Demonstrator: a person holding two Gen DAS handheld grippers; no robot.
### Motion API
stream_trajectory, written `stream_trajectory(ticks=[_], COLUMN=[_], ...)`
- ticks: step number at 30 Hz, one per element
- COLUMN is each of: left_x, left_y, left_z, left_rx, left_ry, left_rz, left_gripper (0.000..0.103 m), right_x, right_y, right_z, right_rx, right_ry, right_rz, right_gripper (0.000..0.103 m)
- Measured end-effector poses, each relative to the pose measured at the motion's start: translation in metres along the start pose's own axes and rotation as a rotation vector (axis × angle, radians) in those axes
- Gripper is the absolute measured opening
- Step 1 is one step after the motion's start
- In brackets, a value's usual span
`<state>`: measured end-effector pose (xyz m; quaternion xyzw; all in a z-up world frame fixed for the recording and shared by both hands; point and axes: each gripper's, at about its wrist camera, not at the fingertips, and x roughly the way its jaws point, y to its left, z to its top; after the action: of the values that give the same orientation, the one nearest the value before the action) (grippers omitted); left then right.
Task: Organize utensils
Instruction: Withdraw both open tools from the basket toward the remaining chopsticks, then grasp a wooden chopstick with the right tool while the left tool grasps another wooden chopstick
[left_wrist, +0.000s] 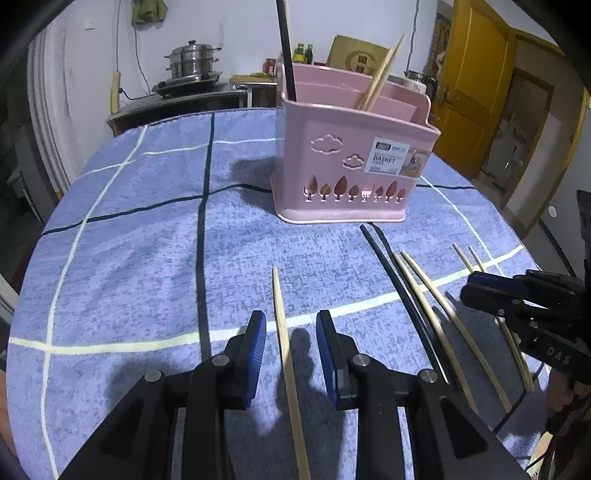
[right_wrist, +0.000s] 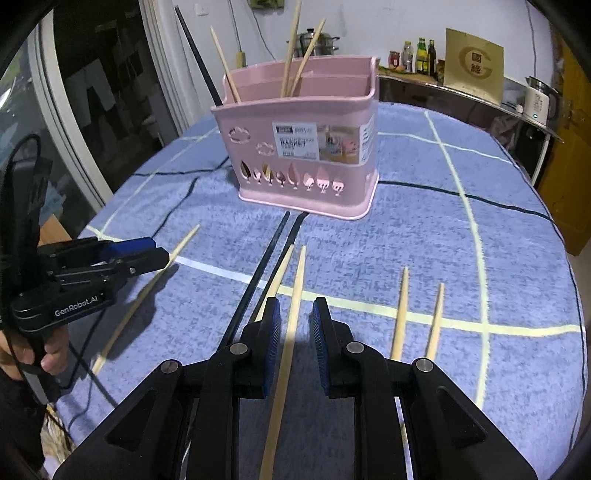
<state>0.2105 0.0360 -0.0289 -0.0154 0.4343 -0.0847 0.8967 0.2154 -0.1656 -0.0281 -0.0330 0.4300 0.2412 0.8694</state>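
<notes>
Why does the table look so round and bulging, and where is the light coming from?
Left wrist view: fisheye bends the tablecloth edges; the pink basket casts its shadow leftward. Right wrist view: same curving, dark corners, and a shadow under the left gripper; all reasonably sharp.

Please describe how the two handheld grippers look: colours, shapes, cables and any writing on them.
Both grippers are matte black with angular linkage arms, silver pivot pins and ribbed blue pads lining the jaws. The left gripper carries white "GenRobot.AI" lettering and a black cable looping behind it. The right gripper shows pale "DAS" lettering on its body.
</notes>
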Motion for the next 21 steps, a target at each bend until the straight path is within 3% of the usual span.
stream_trajectory(ticks=[9, 18, 21], left_x=[0.024, 0.03, 0.031], left_y=[-0.007, -0.012, -0.014], left_z=[0.008, 0.013, 0.013], left_rx=[0.035, 0.058, 0.061], left_ry=[0.058, 0.053, 0.049], left_rz=[0.02, 0.06, 0.078], left_gripper=[0.028, 0.027, 0.021], right_x=[0.027, 0.041, 0.045], right_y=[-0.001, 0.001, 0.004], right_z=[0.01, 0.025, 0.028], right_rx=[-0.016, -0.044, -0.052], right_ry=[0.065, 0.08, 0.079], right_rz=[-0.035, -0.063, -0.074], right_gripper=[0.019, 0.019, 0.014])
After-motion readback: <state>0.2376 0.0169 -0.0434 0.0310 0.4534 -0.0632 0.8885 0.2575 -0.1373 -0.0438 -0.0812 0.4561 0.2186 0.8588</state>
